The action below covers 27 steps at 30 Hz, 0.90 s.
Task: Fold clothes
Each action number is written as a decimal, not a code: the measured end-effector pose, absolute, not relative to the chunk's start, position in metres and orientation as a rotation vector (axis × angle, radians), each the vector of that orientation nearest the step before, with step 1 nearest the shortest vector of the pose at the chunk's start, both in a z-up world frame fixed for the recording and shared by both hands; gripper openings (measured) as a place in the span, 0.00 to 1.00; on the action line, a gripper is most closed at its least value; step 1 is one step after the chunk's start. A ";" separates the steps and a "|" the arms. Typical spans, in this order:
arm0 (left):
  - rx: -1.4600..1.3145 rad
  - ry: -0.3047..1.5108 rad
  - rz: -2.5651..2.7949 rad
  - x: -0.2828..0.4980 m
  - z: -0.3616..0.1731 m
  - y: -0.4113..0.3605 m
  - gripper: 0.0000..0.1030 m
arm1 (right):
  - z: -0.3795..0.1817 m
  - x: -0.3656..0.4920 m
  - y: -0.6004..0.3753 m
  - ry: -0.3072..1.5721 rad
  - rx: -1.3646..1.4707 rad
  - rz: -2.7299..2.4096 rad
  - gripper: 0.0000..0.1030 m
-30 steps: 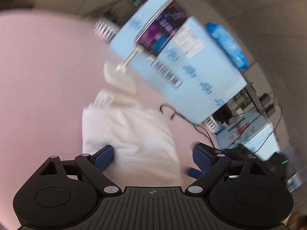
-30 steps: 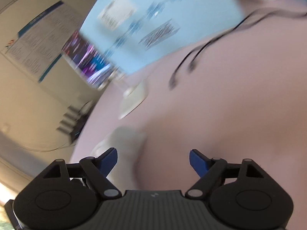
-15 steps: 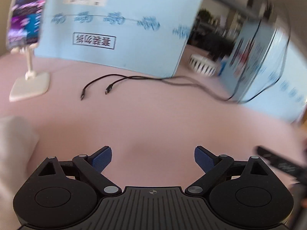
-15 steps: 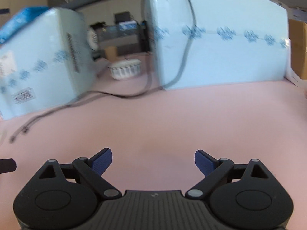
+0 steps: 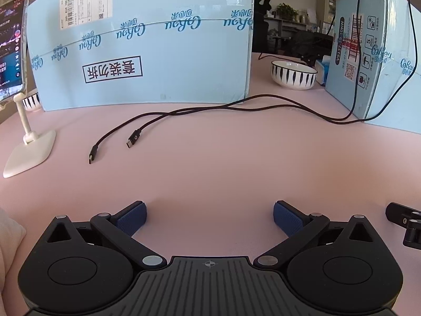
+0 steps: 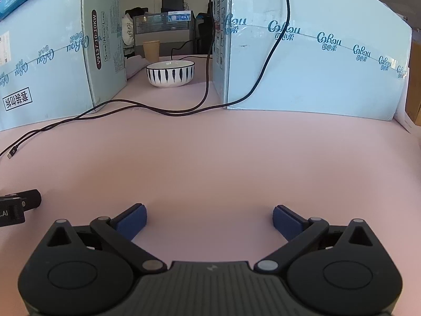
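My left gripper point(image 5: 209, 217) is open and empty, low over the pink table point(image 5: 210, 168). A corner of the folded white garment point(image 5: 9, 239) shows at the far left edge of the left wrist view, beside the gripper body and apart from the fingers. My right gripper point(image 6: 209, 220) is open and empty over bare pink table point(image 6: 223, 163). Each gripper's edge shows in the other's view: the right one point(image 5: 405, 222) at the right edge, the left one point(image 6: 18, 205) at the left edge. The garment is not visible in the right wrist view.
Large light-blue cartons point(image 5: 142, 47) point(image 6: 310, 60) stand along the back. A striped bowl point(image 6: 170, 73) sits between them, a paper cup point(image 6: 151, 50) behind. Two black cables point(image 5: 163, 121) trail across the table. A phone on a white stand point(image 5: 23, 121) is at the left.
Both grippers swung away from the white folded garment and levelled out facing the cartons. The garment went from between the left fingers to the far left edge. Both stayed open.
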<state>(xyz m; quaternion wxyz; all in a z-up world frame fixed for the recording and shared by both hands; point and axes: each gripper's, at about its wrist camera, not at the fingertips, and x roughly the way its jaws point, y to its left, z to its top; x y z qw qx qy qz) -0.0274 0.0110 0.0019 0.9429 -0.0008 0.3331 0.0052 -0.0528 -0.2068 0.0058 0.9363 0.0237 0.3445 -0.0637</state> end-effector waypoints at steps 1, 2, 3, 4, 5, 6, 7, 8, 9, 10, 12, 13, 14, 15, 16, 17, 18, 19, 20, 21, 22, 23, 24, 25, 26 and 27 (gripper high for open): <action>-0.002 0.679 0.011 -0.026 0.002 0.011 1.00 | 0.006 -0.052 -0.207 0.704 0.048 -0.130 1.00; -0.002 0.679 0.011 -0.025 0.002 0.009 1.00 | 0.006 -0.052 -0.207 0.704 0.048 -0.130 1.00; -0.003 0.680 0.012 -0.024 0.003 0.008 1.00 | 0.006 -0.051 -0.207 0.704 0.049 -0.130 1.00; -0.003 0.680 0.011 -0.025 0.002 0.010 1.00 | 0.006 -0.051 -0.207 0.704 0.049 -0.130 1.00; -0.003 0.680 0.011 -0.026 0.002 0.011 1.00 | 0.006 -0.048 -0.207 0.704 0.047 -0.125 1.00; -0.002 0.680 0.010 -0.026 0.002 0.011 1.00 | 0.006 -0.048 -0.206 0.703 0.048 -0.126 1.00; -0.001 0.680 0.010 -0.025 0.003 0.011 1.00 | 0.006 -0.048 -0.205 0.703 0.048 -0.127 1.00; -0.001 0.679 0.010 -0.025 0.003 0.010 1.00 | 0.006 -0.048 -0.204 0.702 0.048 -0.126 1.00; -0.001 0.679 0.011 -0.025 0.003 0.010 1.00 | 0.006 -0.047 -0.204 0.702 0.048 -0.126 1.00; -0.001 0.679 0.011 -0.025 0.003 0.010 1.00 | 0.006 -0.048 -0.204 0.702 0.048 -0.126 1.00; -0.002 0.679 0.011 -0.025 0.002 0.010 1.00 | 0.006 -0.047 -0.203 0.702 0.048 -0.125 1.00; -0.002 0.679 0.011 -0.024 0.002 0.010 1.00 | 0.006 -0.047 -0.203 0.702 0.047 -0.125 1.00; -0.002 0.679 0.010 -0.025 0.003 0.010 1.00 | 0.006 -0.048 -0.203 0.702 0.045 -0.125 1.00; -0.002 0.679 0.010 -0.025 0.003 0.010 1.00 | 0.006 -0.048 -0.203 0.702 0.044 -0.126 1.00; -0.002 0.679 0.010 -0.025 0.003 0.010 1.00 | 0.006 -0.048 -0.203 0.702 0.044 -0.126 1.00; -0.002 0.679 0.010 -0.025 0.003 0.010 1.00 | 0.006 -0.048 -0.203 0.702 0.044 -0.126 1.00; -0.002 0.679 0.010 -0.026 0.002 0.010 1.00 | 0.006 -0.047 -0.203 0.702 0.044 -0.126 1.00; -0.002 0.679 0.010 -0.026 0.002 0.011 1.00 | 0.006 -0.047 -0.203 0.702 0.044 -0.127 1.00; -0.001 0.679 0.009 -0.026 0.002 0.010 1.00 | 0.006 -0.046 -0.203 0.702 0.043 -0.125 1.00; -0.001 0.680 0.009 -0.025 0.002 0.010 1.00 | 0.006 -0.045 -0.203 0.702 0.042 -0.123 1.00; -0.001 0.680 0.009 -0.026 0.002 0.010 1.00 | 0.006 -0.045 -0.204 0.702 0.041 -0.122 1.00; -0.001 0.680 0.009 -0.025 0.002 0.010 1.00 | 0.006 -0.045 -0.204 0.702 0.040 -0.122 1.00; -0.001 0.680 0.008 -0.025 0.002 0.011 1.00 | 0.006 -0.045 -0.204 0.702 0.039 -0.123 1.00; -0.001 0.680 0.008 -0.025 0.002 0.011 1.00 | 0.006 -0.046 -0.205 0.701 0.038 -0.123 1.00; -0.001 0.680 0.007 -0.025 0.002 0.011 1.00 | 0.006 -0.046 -0.205 0.701 0.036 -0.124 1.00; -0.001 0.680 0.007 -0.025 0.002 0.011 1.00 | 0.006 -0.047 -0.205 0.701 0.033 -0.125 1.00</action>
